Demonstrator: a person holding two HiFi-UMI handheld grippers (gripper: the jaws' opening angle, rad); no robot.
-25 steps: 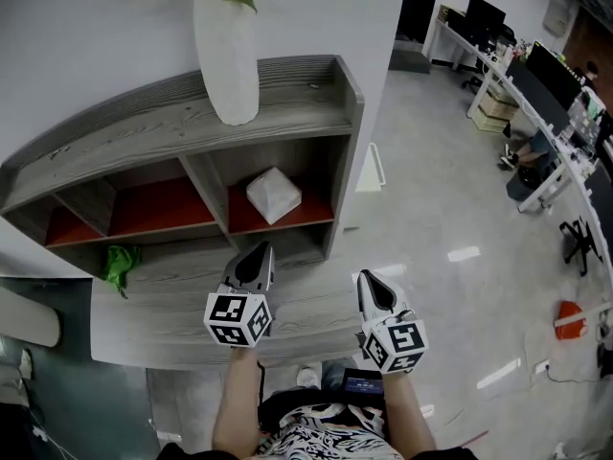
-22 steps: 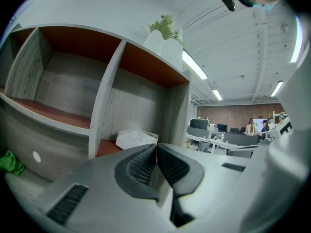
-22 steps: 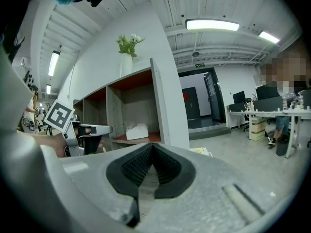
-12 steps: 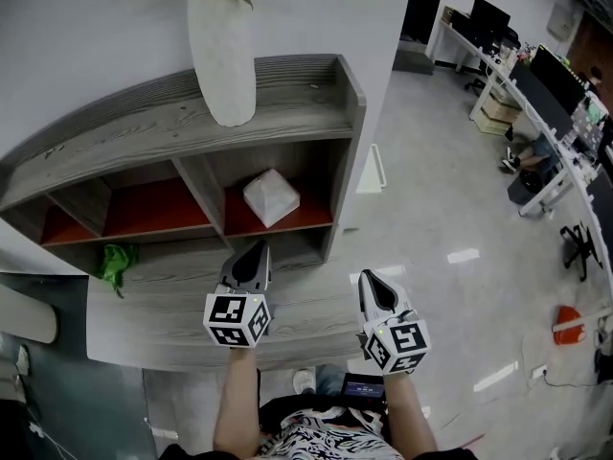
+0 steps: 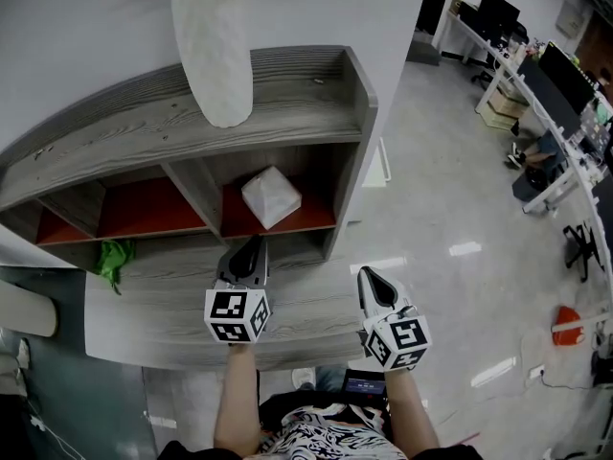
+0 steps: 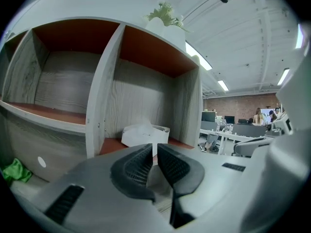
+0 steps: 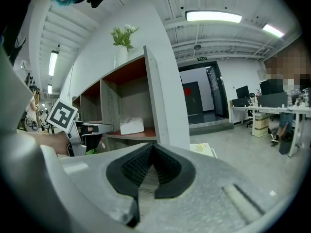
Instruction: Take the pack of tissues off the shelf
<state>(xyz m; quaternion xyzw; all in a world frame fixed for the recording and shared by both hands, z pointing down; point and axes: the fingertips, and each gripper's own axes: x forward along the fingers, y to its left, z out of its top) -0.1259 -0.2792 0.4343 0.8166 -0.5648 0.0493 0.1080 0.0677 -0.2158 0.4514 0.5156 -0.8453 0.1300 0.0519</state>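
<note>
The white pack of tissues [image 5: 271, 197] lies in the right-hand compartment of the grey wooden shelf [image 5: 287, 113], on its red-brown board. My left gripper [image 5: 253, 244] hovers just in front of and below that compartment, jaws shut with nothing between them. It points at the pack [image 6: 145, 134], which lies a short way beyond the left gripper [image 6: 154, 147]. My right gripper [image 5: 367, 275] is lower and to the right, level with the shelf's end panel, and is also shut and empty. The right gripper [image 7: 151, 147] sees the pack [image 7: 131, 125] off to its left.
A white vase [image 5: 213, 51] with a green plant stands on the shelf top. A green cloth [image 5: 110, 260] lies at the left of the lower ledge [image 5: 172, 305]. The other compartments hold nothing. Office desks [image 5: 536, 75] stand across the grey floor to the right.
Both grippers have edged a little toward the shelf, and the shelf now looks slightly nearer. Their jaws stay closed and the pack has not moved.
</note>
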